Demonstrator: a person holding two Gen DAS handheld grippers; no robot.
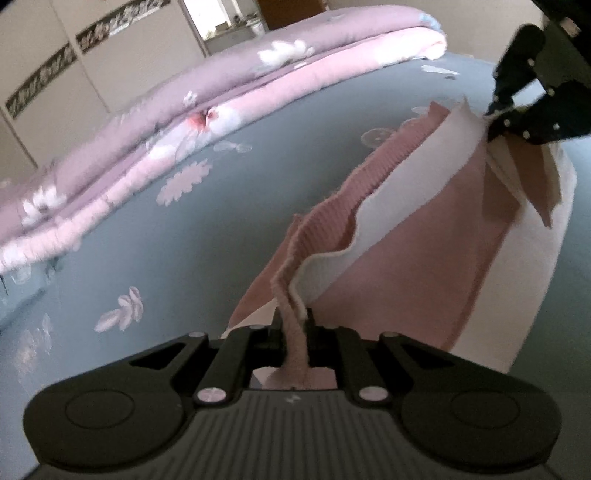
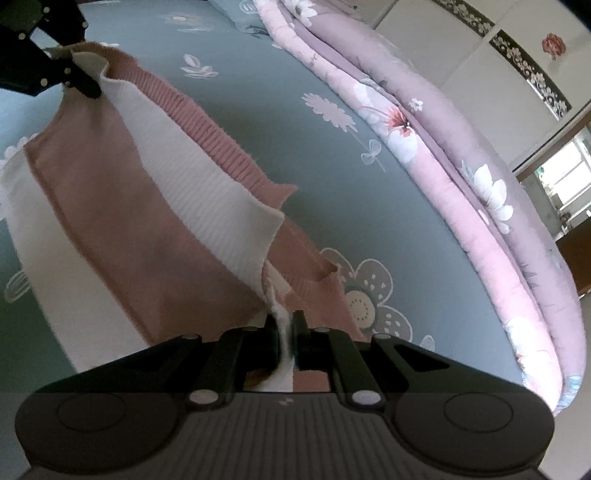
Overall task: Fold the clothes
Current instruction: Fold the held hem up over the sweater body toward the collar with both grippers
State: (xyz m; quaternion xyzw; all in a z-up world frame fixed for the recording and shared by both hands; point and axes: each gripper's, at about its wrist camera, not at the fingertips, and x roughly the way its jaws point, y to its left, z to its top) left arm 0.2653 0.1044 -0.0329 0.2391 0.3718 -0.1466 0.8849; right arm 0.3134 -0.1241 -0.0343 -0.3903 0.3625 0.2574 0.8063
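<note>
A pink and white knit sweater [image 1: 417, 236] hangs stretched between my two grippers above a grey-blue floral bedsheet [image 1: 177, 236]. My left gripper [image 1: 291, 328] is shut on the pink ribbed edge at one end. My right gripper [image 2: 286, 328] is shut on the white and pink edge at the other end. The sweater also fills the left half of the right wrist view [image 2: 122, 206]. Each gripper shows in the other's view: the right one [image 1: 495, 118] at top right, the left one [image 2: 79, 77] at top left, both pinching cloth.
A folded pink and lilac floral quilt [image 1: 207, 96] lies along the far side of the bed; it also shows in the right wrist view [image 2: 461, 162]. White wardrobe doors [image 1: 85, 62] with dark patterned bands and a bright doorway [image 1: 225, 18] stand behind it.
</note>
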